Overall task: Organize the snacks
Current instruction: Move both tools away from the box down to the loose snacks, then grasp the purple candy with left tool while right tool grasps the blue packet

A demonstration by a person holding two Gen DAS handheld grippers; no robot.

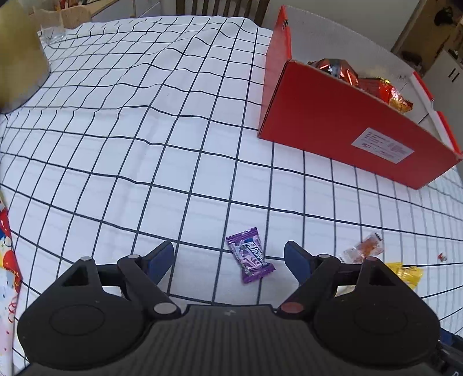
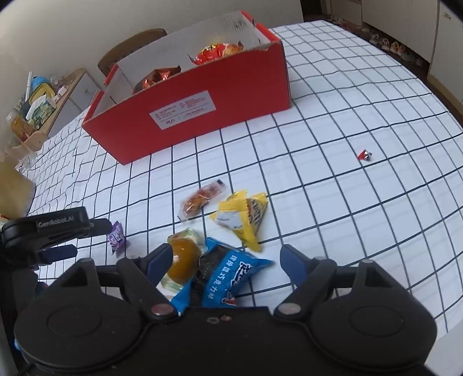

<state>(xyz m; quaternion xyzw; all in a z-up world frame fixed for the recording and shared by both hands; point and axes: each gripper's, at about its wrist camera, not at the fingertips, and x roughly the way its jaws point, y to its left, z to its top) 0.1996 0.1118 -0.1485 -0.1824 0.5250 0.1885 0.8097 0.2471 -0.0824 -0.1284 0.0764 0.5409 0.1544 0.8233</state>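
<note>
Black left claw [image 2: 62, 240] reads "GenRobot.AI"; red box [image 2: 202, 115] bears a white label [image 2: 183, 109].

A grid-checked cloth [image 1: 150, 121] covers the tabletop, a wooden chair [image 2: 130, 46] tucked behind against a pale wall [image 2: 58, 31], cluttered side shelf [image 2: 37, 112] far left.

We seem to be in a home: behind the checked tablecloth [image 1: 144, 130] stand wooden chairs [image 1: 225, 7] and cluttered shelves [image 2: 37, 115].
</note>
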